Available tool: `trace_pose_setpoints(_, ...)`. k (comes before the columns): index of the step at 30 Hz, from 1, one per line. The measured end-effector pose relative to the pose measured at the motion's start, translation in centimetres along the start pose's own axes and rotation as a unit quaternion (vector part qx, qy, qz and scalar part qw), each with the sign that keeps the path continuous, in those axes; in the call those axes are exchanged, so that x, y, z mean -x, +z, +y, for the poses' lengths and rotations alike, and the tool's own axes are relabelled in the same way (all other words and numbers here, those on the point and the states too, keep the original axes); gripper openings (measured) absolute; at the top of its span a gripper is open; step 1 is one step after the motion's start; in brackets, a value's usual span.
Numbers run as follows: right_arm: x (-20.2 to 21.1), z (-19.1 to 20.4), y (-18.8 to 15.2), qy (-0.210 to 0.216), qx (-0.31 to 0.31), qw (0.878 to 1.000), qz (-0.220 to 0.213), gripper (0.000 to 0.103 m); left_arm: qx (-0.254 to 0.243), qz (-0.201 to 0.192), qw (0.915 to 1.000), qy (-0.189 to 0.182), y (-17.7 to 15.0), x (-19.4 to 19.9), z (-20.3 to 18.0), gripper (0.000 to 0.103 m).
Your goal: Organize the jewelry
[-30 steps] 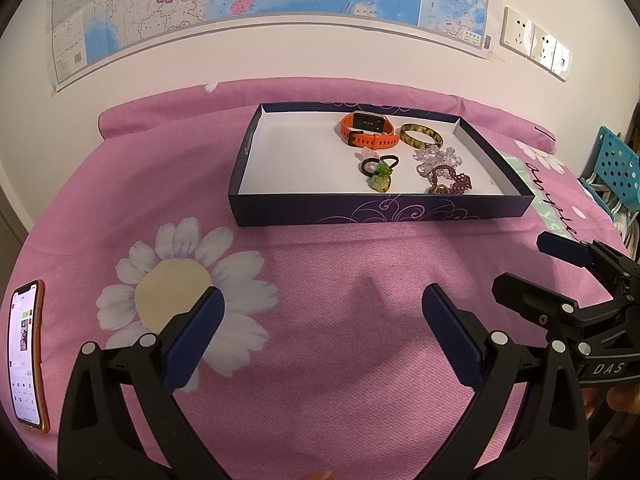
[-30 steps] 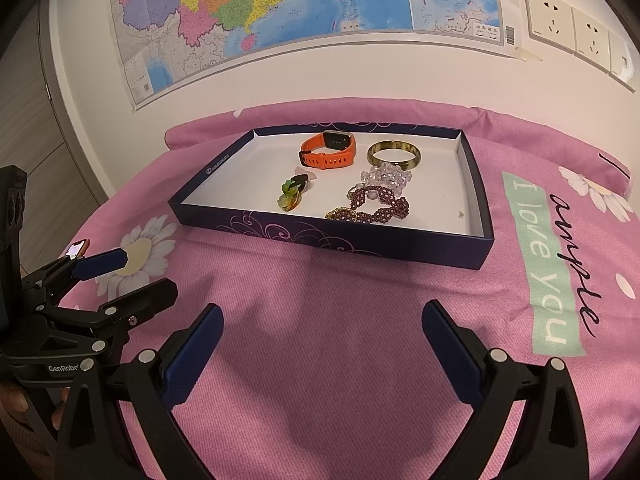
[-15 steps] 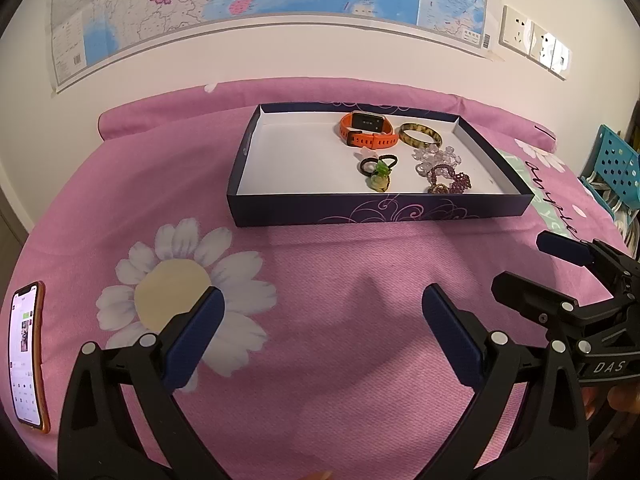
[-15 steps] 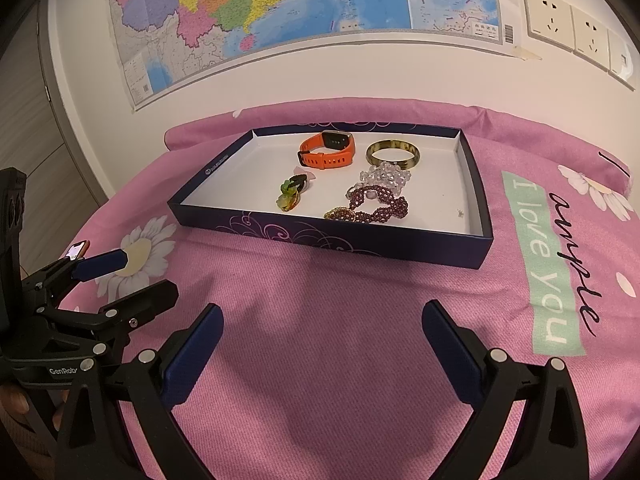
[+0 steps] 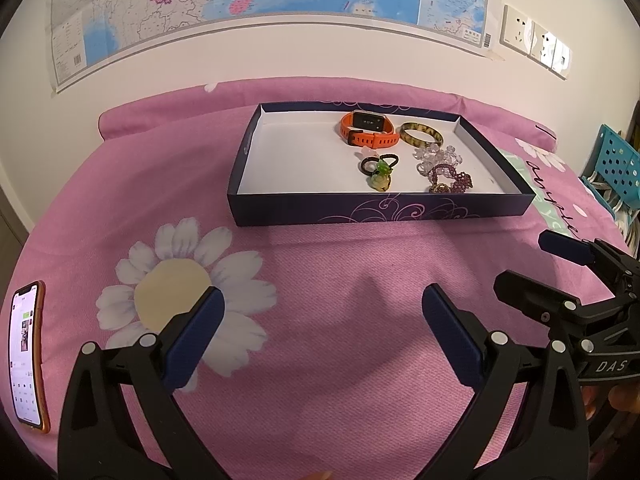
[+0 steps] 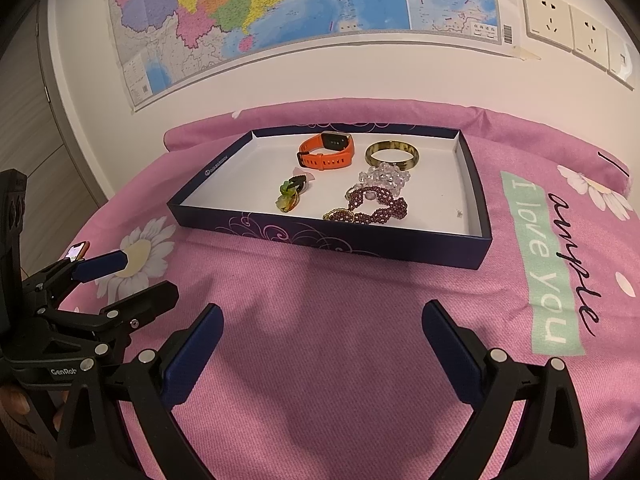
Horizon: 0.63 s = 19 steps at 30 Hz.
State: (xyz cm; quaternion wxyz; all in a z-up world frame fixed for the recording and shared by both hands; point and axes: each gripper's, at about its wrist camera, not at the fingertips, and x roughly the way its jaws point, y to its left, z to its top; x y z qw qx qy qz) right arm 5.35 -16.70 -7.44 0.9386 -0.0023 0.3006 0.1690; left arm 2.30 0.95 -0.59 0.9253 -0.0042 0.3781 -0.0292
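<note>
Ahead of the left gripper (image 5: 320,332), whose blue-padded fingers stand wide apart and hold nothing, the shallow dark-blue cardboard tray (image 5: 380,212) lies crosswise on the pink flowered bedspread (image 5: 320,264), well apart. All the jewelry sits in its right half: orange strap watch (image 5: 368,130), mottled amber bangle (image 5: 422,134), purple beaded bracelet (image 5: 450,178).

From the right gripper (image 6: 322,340), equally spread and empty, the tray's (image 6: 328,238) near edge runs slantwise; the purple bracelet (image 6: 370,206) lies nearest, so I judge this hand better placed.
</note>
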Motion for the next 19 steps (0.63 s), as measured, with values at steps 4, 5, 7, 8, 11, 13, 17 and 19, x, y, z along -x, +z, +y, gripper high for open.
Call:
trace_pose_setpoints(4,0.0,0.0,0.0,0.0,-0.001,1.0,-0.001,0.096,-0.002,-0.003,1.0,0.001,0.0,0.0,-0.1,0.097)
trace_pose_setpoints(5,0.0,0.0,0.0,-0.001,-0.001,1.0,-0.001,0.096,-0.003,-0.005,1.0,0.001,-0.1,0.0,-0.1,0.097)
trace_pose_setpoints(7,0.1,0.0,0.1,0.0,0.0,1.0,-0.002,0.096,-0.001,-0.01,1.0,0.0,-0.1,0.1,-0.1,0.097)
trace_pose_setpoints(8,0.1,-0.1,0.1,0.0,0.0,1.0,-0.001,0.096,0.0,-0.011,0.9999,0.001,-0.1,0.1,0.0,0.097)
trace_pose_setpoints(11,0.1,-0.1,0.1,-0.001,0.002,1.0,-0.002,0.096,-0.001,-0.008,1.0,-0.001,0.0,0.0,-0.1,0.097)
trace_pose_setpoints(13,0.1,-0.2,0.1,-0.004,0.003,1.0,-0.001,0.096,0.006,0.009,0.9999,-0.004,0.0,-0.5,0.1,0.097)
trace_pose_setpoints(17,0.1,-0.8,0.0,-0.022,0.002,1.0,0.008,0.096,0.023,0.038,0.999,-0.003,-0.1,-1.8,0.6,0.097)
trace_pose_setpoints(19,0.1,-1.5,0.0,-0.034,0.0,0.999,0.015,0.096,0.024,0.047,0.9986,0.011,0.0,-2.4,0.9,0.097)
